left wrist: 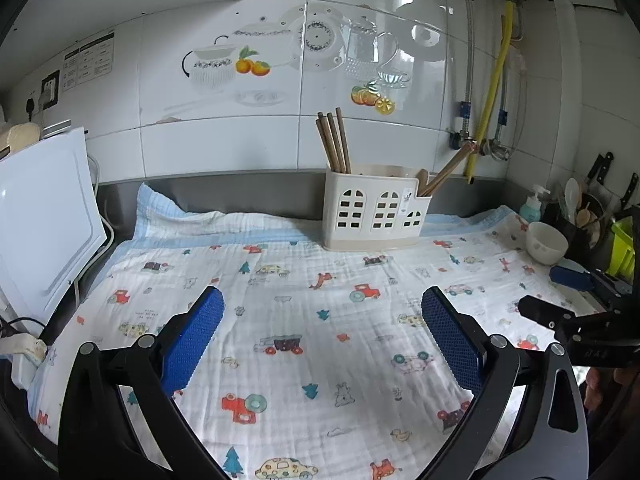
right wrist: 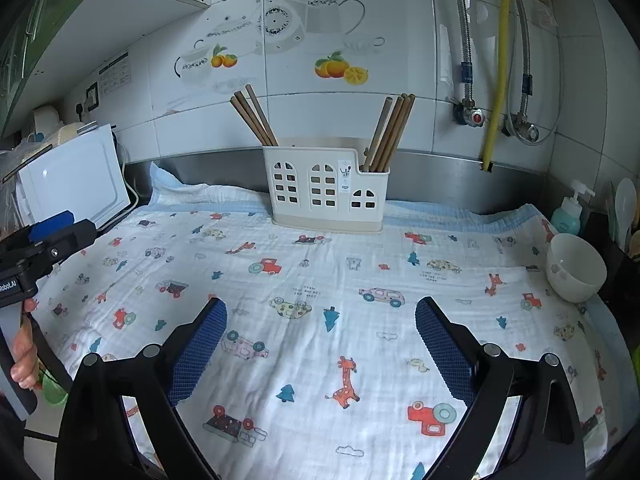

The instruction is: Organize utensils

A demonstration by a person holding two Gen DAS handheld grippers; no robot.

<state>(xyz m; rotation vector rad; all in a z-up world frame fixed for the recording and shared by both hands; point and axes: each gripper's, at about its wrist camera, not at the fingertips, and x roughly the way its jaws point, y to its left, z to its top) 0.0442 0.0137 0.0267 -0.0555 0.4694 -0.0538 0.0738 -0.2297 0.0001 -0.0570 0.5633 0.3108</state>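
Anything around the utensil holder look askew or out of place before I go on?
Nothing spilled or damaged. The utensil holder stands upright on the cloth. Chopsticks lean outward in its left and right compartments. Both hand-held grippers are open and empty.

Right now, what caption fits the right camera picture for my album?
Open right gripper hovers over the cartoon cloth, facing the holder filled with chopsticks.

One cream utensil holder stands on the cloth-covered counter. Its left end holds four wooden chopsticks; its right end holds four more, and the left wrist view shows one wooden spoon there too. Right of the holder sit one white bowl and one pump bottle. Left of it leans one white cutting board.
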